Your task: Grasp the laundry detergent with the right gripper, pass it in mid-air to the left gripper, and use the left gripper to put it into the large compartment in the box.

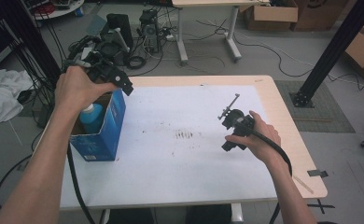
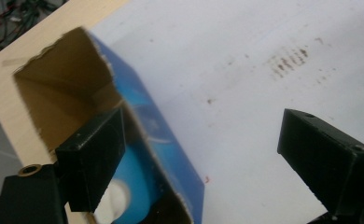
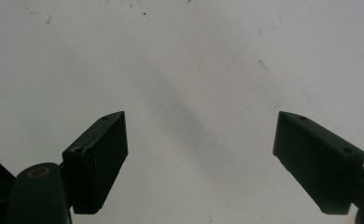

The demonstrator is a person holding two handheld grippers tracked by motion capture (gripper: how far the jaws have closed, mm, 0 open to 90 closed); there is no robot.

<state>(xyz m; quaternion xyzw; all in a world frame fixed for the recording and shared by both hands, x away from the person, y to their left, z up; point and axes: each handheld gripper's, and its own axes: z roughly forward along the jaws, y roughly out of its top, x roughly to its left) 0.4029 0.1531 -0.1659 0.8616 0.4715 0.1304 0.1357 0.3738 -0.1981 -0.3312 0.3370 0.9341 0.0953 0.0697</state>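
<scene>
An open-topped blue cardboard box (image 1: 103,130) stands near the table's left edge, with a light blue bottle (image 1: 92,117) with a white cap inside it. My left gripper (image 1: 110,77) hovers over the box's far rim, held from above by a hand. In the left gripper view the box (image 2: 171,154) lies below the wide-open jaws, the bottle (image 2: 133,186) showing inside, and one jaw sits over the box's opening. My right gripper (image 1: 234,130) hangs over the white sheet at the table's right half. In the right gripper view my right gripper (image 3: 217,163) is open, nothing between its fingers.
A white sheet (image 1: 180,140) with dark smudges (image 1: 185,135) covers most of the wooden table (image 1: 287,126). Cables, computer gear and cardboard boxes (image 1: 269,14) lie on the floor beyond the table. A black post (image 1: 329,51) stands at the right.
</scene>
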